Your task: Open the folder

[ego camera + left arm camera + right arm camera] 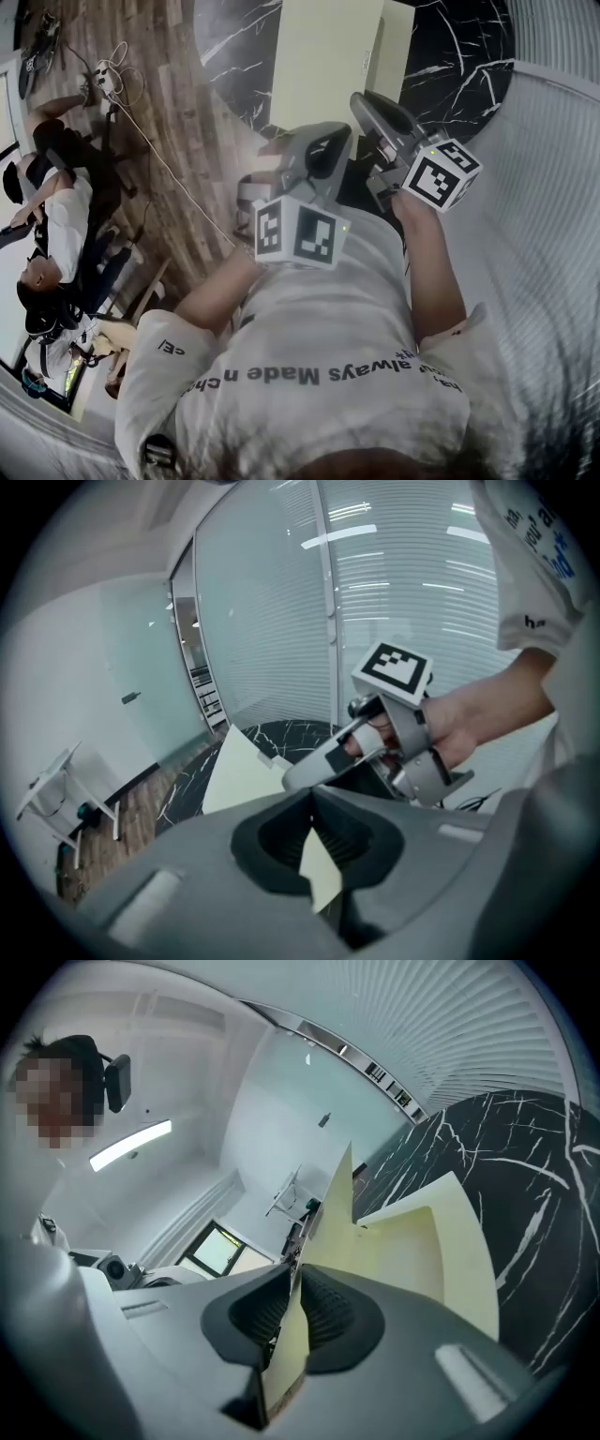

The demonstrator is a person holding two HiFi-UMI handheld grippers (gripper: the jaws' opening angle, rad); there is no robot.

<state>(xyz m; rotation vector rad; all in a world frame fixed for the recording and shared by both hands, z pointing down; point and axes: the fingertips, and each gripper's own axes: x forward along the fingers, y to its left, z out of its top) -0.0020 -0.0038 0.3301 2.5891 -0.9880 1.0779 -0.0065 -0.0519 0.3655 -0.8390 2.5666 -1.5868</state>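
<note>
So, my left claw [314,855] is clamped on one pale leaf of the folder [239,771], my right claw [292,1312] seemingly on the other; it hangs ahead of both over the black marble worktop [525,1176], ready to spread sideways

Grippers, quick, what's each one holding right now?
Left gripper: fingers closed on one leaf of the folder.
Right gripper: fingers closed on another leaf of the folder.
</note>
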